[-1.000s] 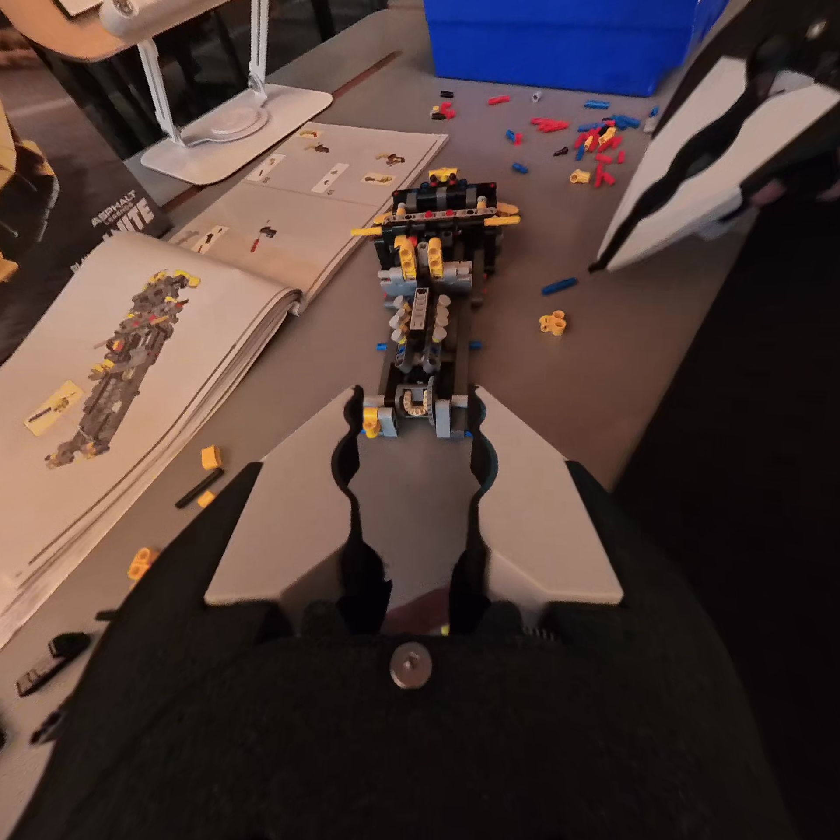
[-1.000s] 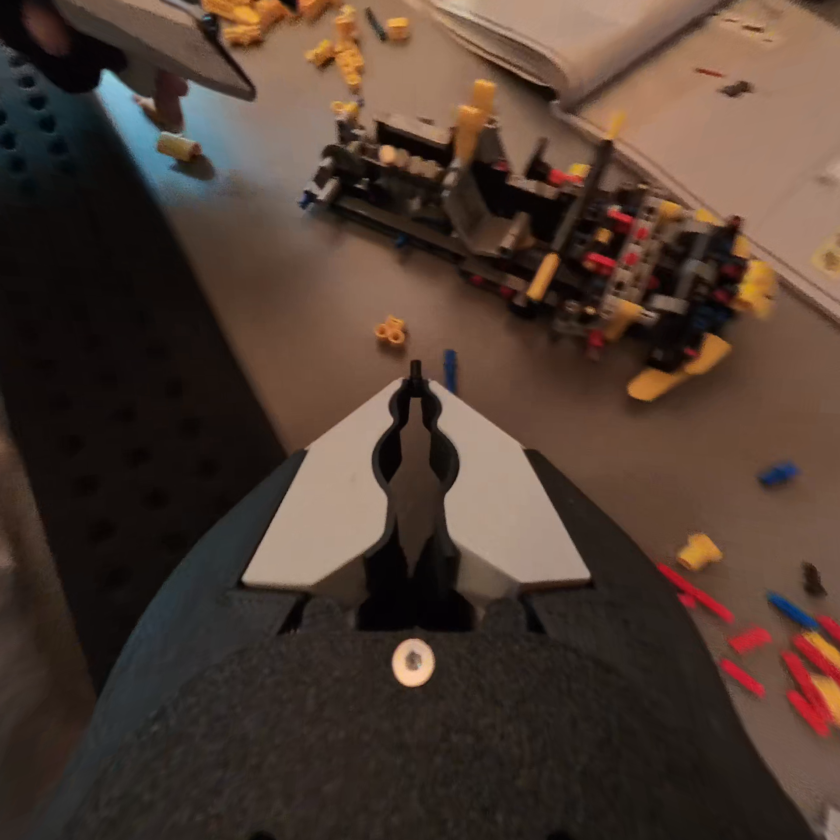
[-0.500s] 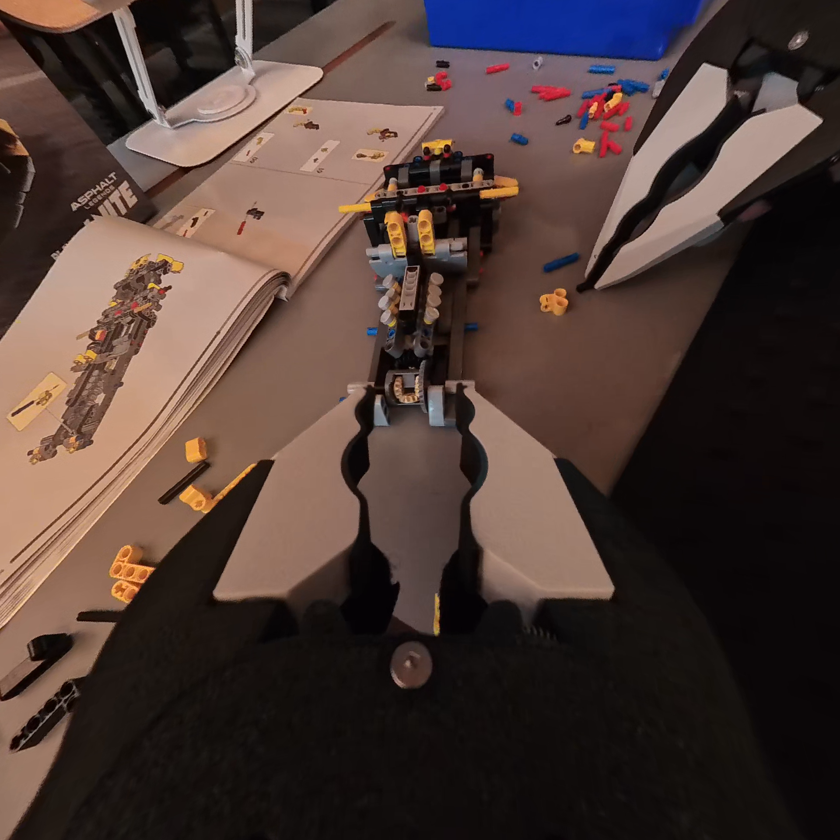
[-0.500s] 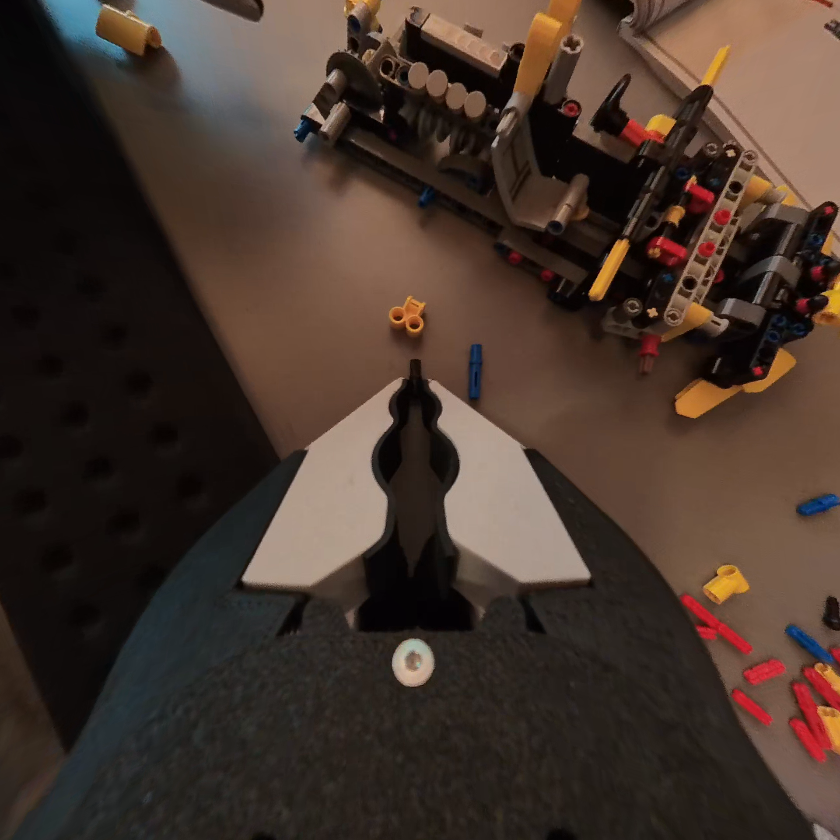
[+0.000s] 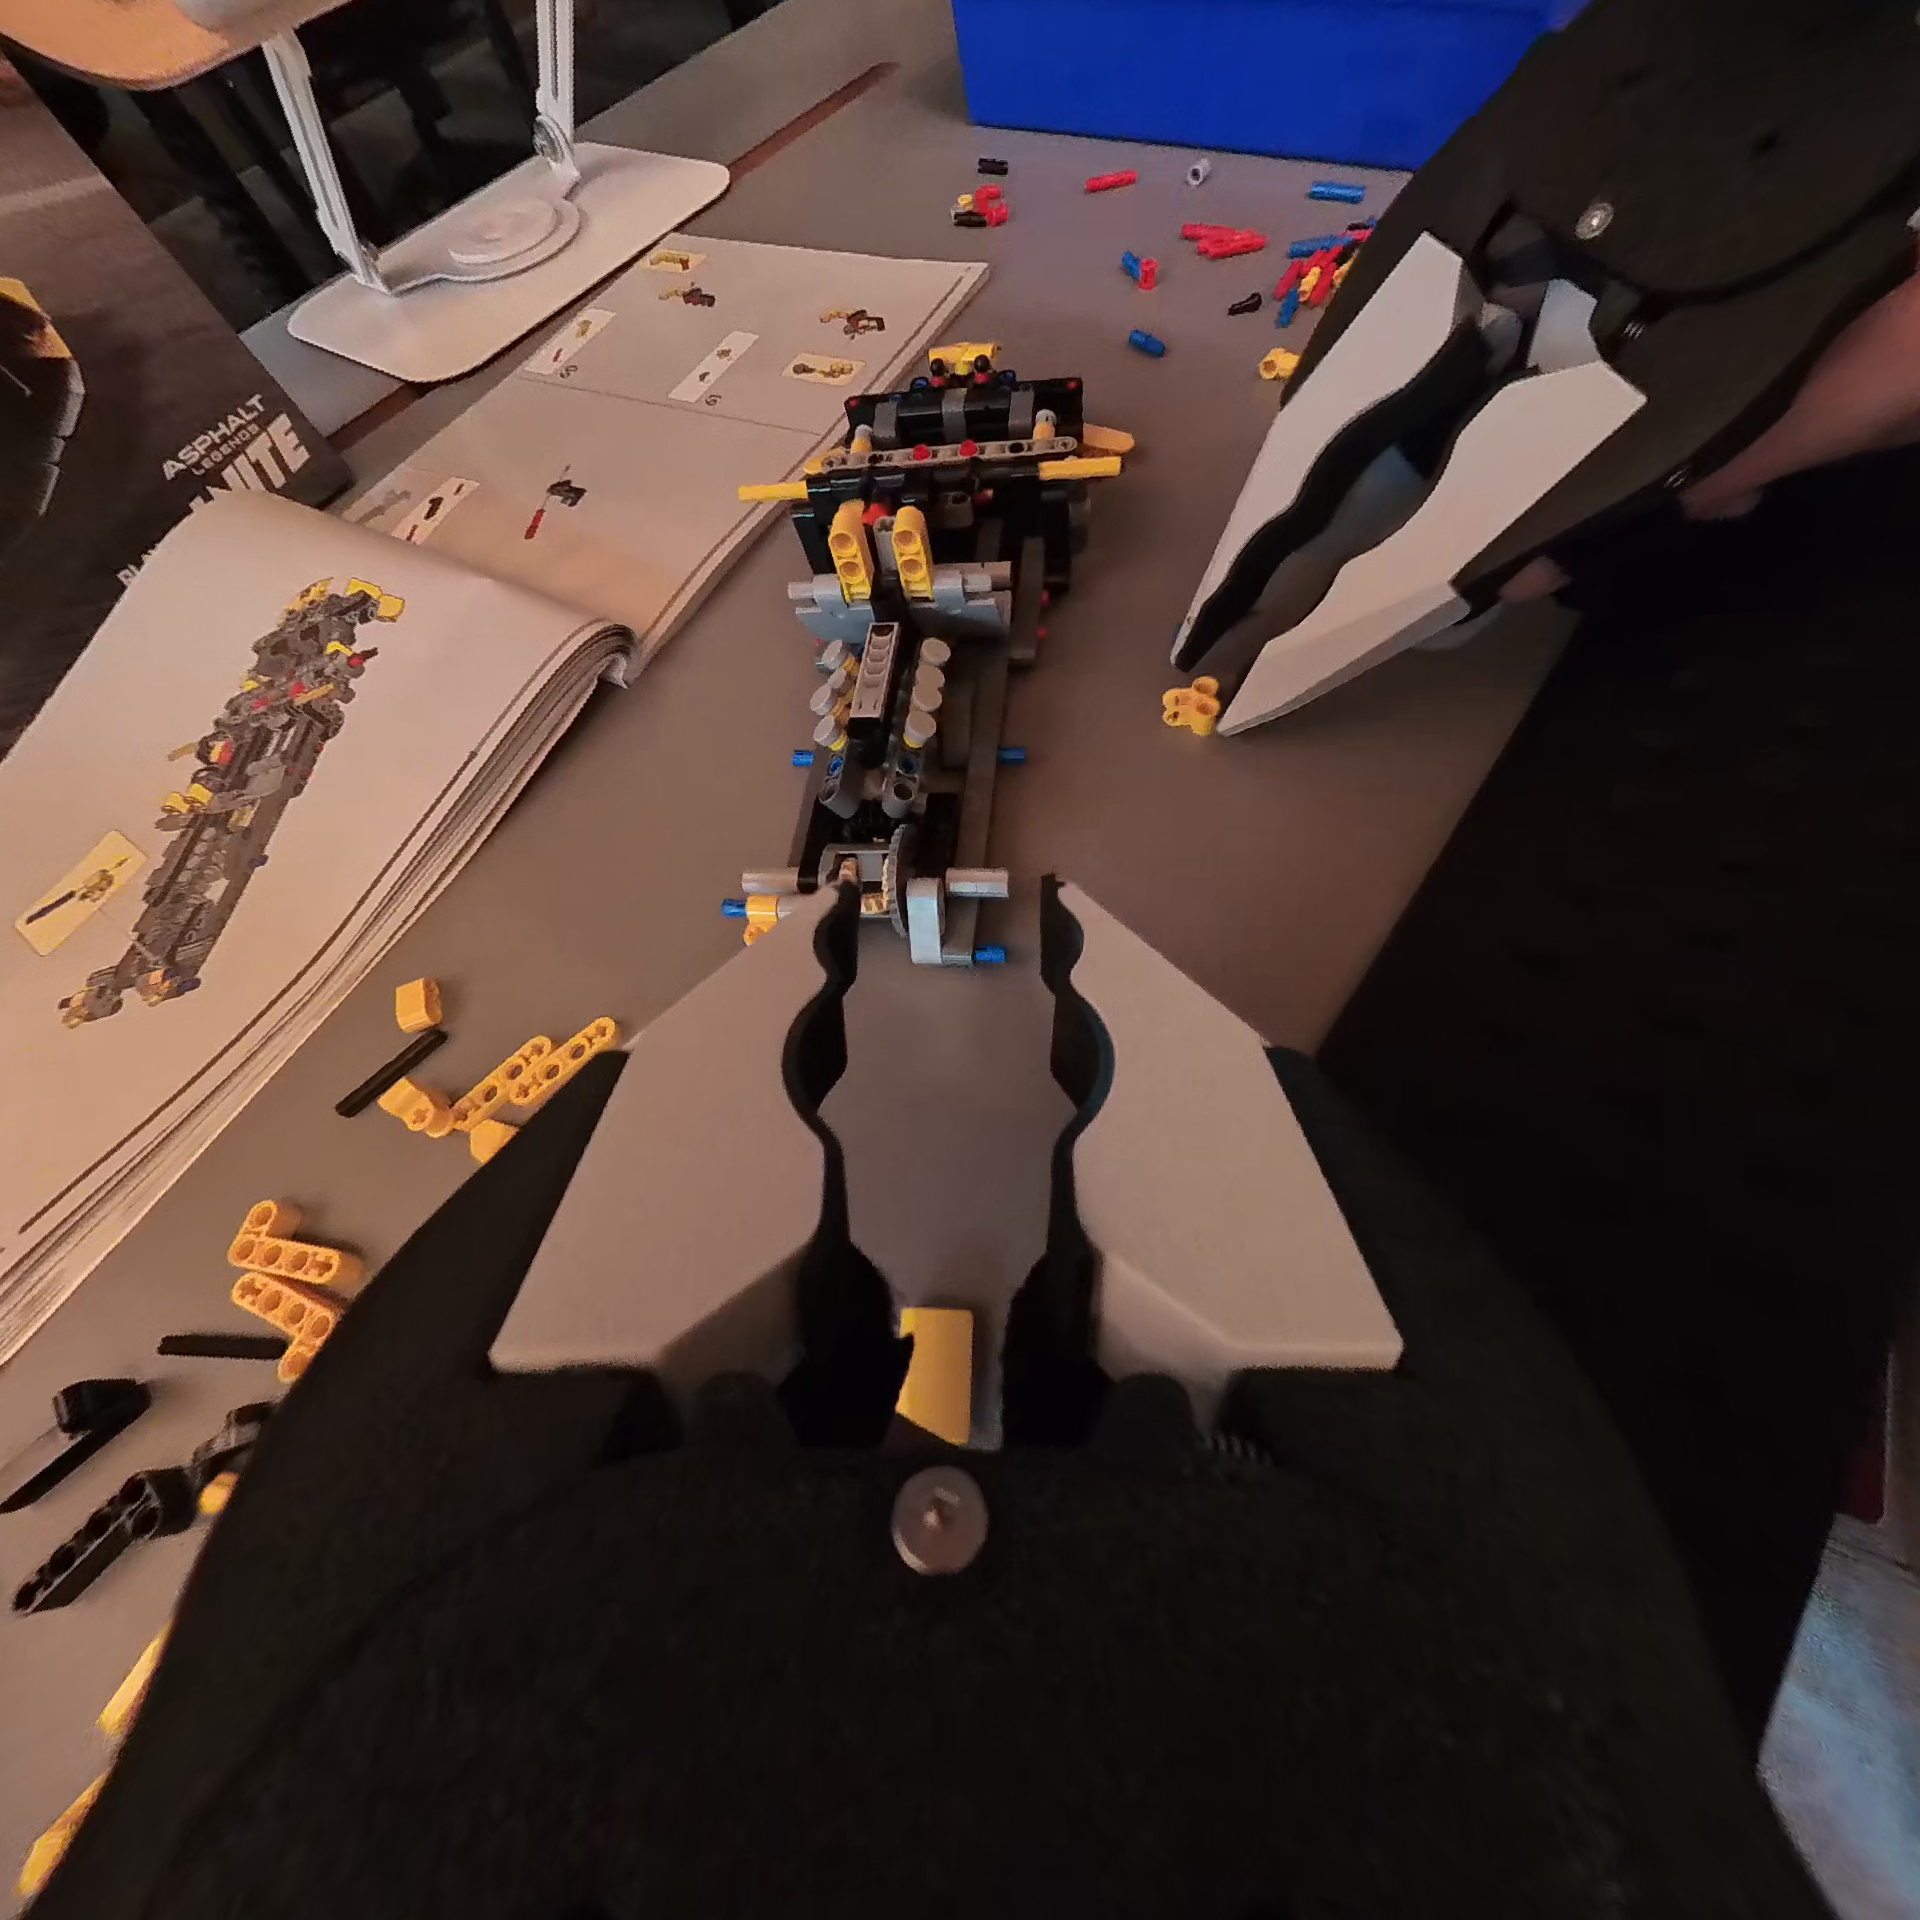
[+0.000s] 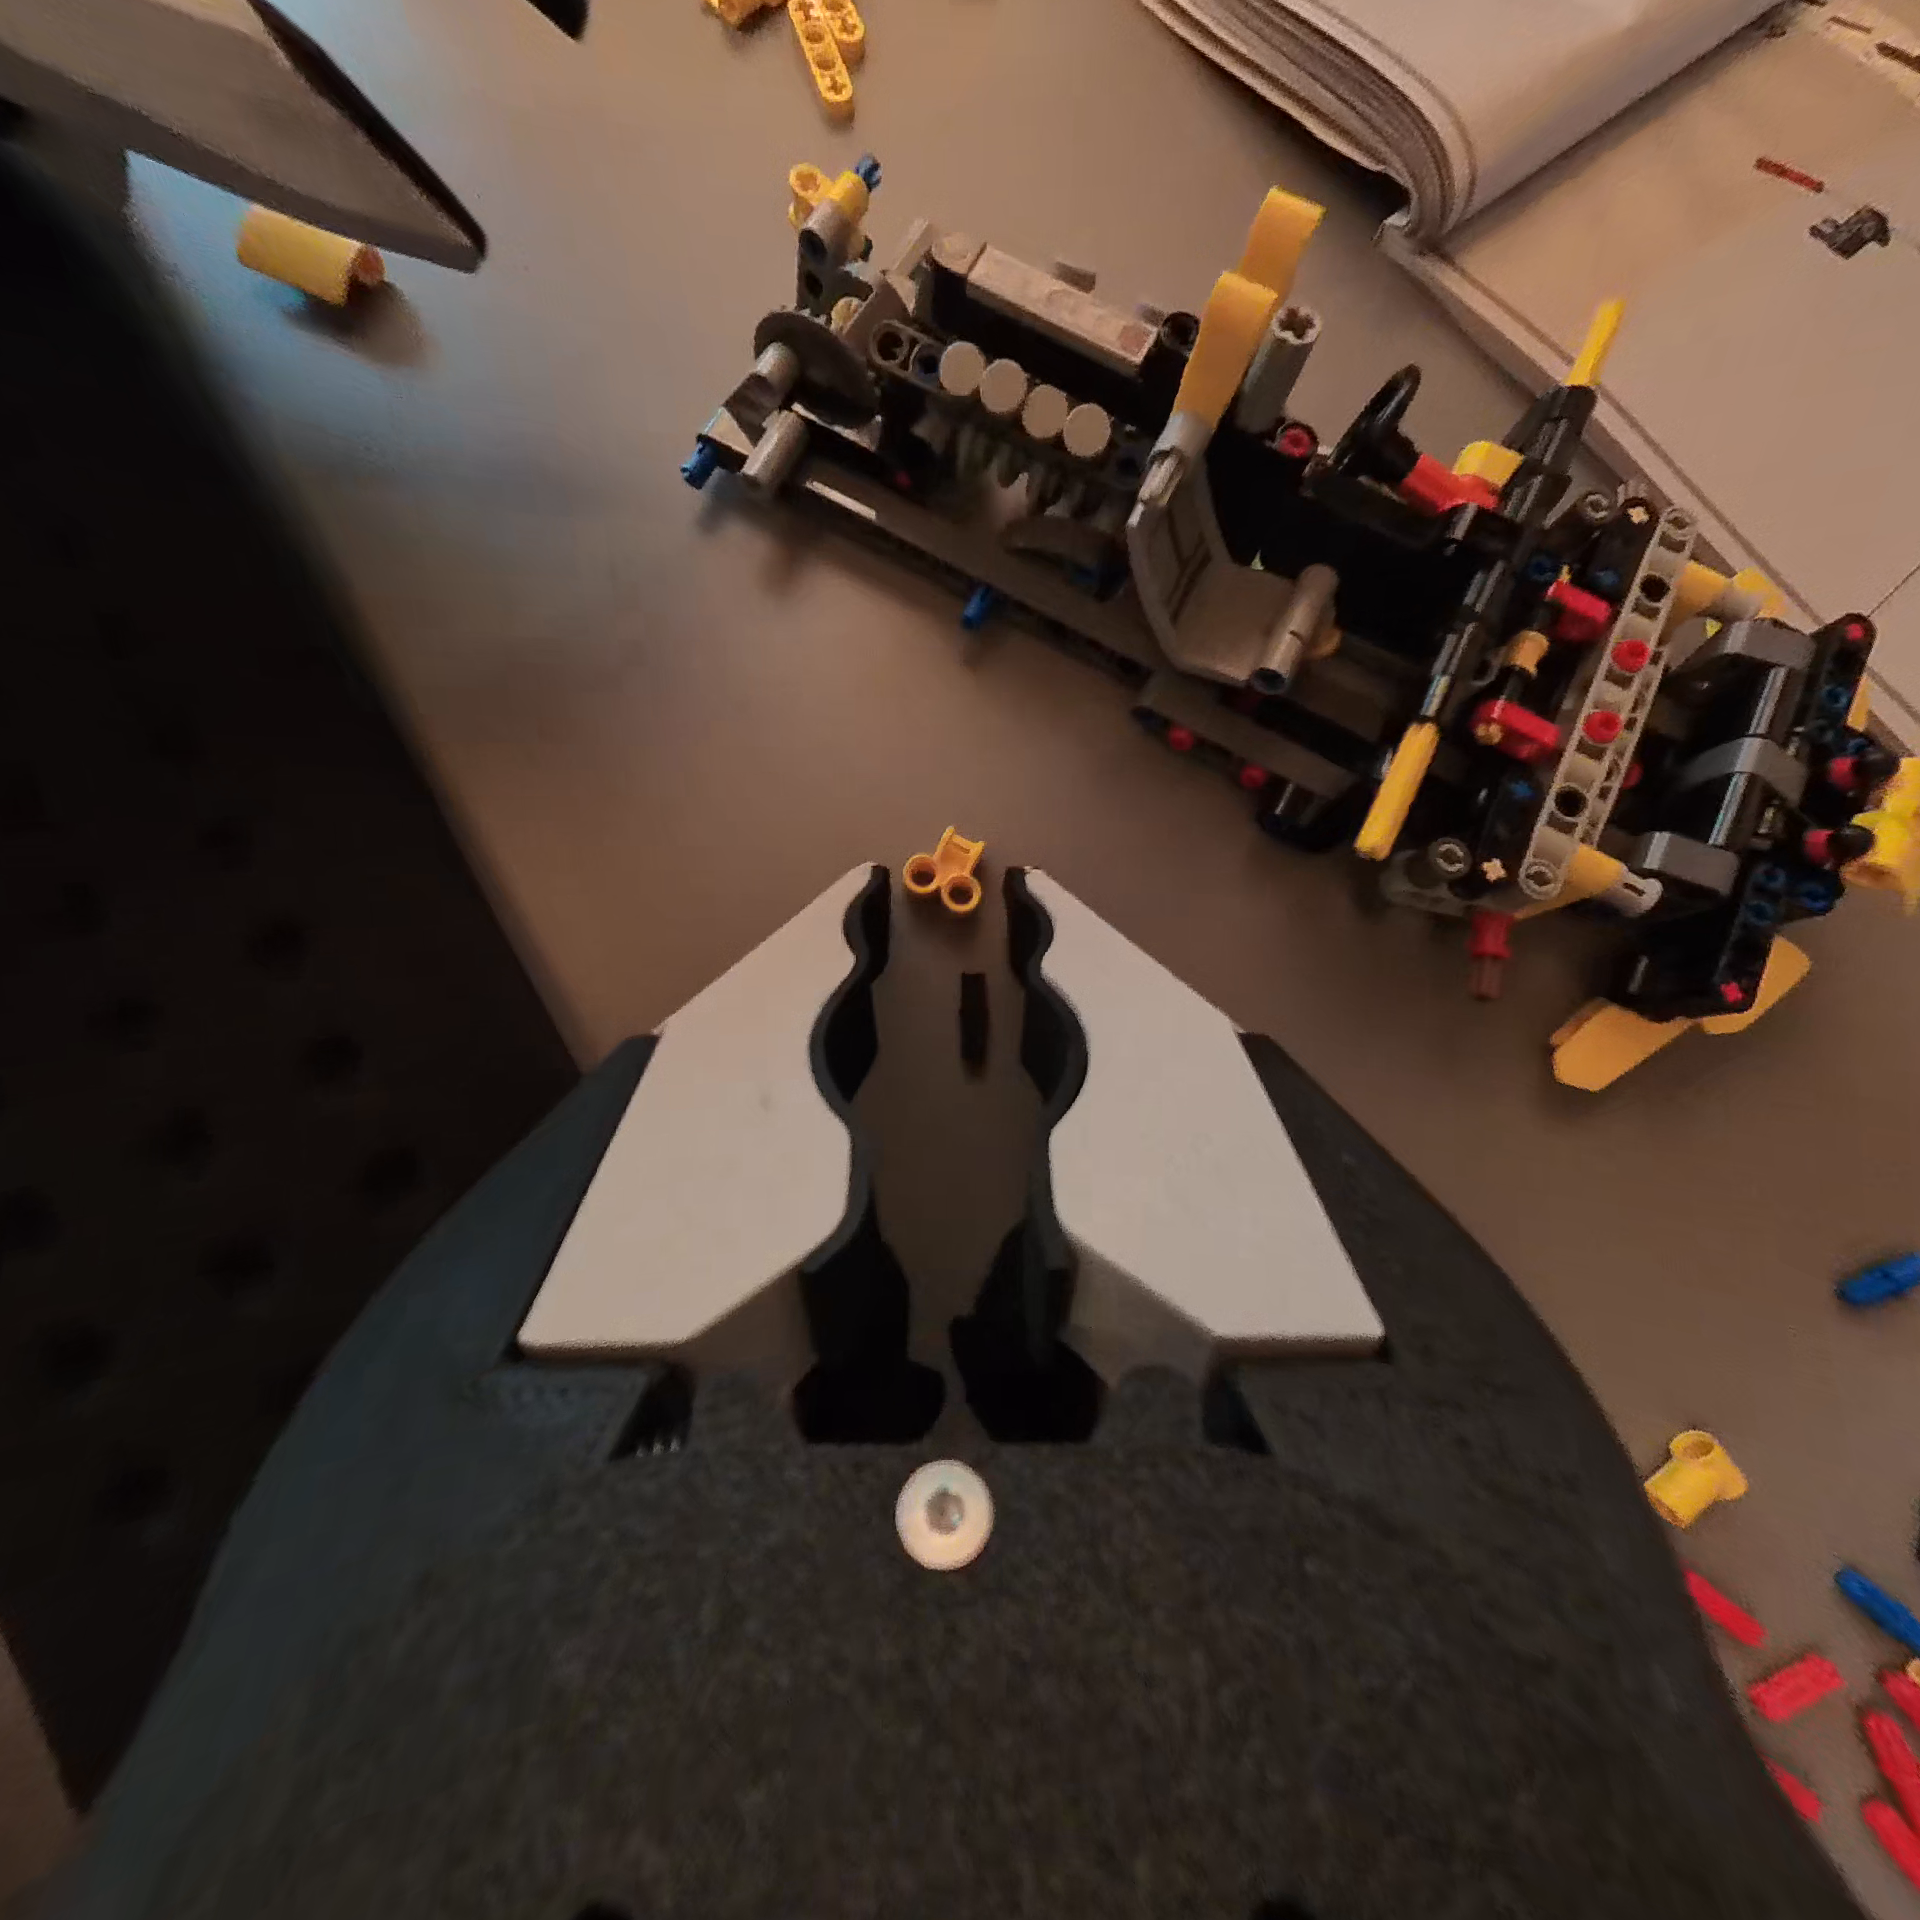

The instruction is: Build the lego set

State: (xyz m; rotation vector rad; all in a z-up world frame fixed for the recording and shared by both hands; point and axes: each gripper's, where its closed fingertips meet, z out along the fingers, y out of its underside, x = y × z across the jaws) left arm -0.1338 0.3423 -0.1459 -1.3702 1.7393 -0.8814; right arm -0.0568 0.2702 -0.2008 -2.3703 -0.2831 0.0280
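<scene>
The long black, grey and yellow lego chassis lies on the grey table, lengthwise ahead of my left gripper. That gripper is open and empty, its tips at the chassis's near end. In the right wrist view the chassis lies to the upper right. My right gripper is open, low over the table, with a small yellow connector between its tips. A small black pin shows loose between its fingers. The right gripper also shows in the left wrist view, beside the yellow connector.
An open instruction booklet lies left of the chassis. Behind stand a white lamp base and a blue bin. Red and blue pins are scattered at the back, yellow beams and black beams near left. The table edge runs close on the right. The grippers' ends are close to 12 cm from one another.
My right gripper has opened and the black pin it held at its tips is now loose between its fingers. It has moved forward to the yellow connector. My left gripper has drawn back slightly.
</scene>
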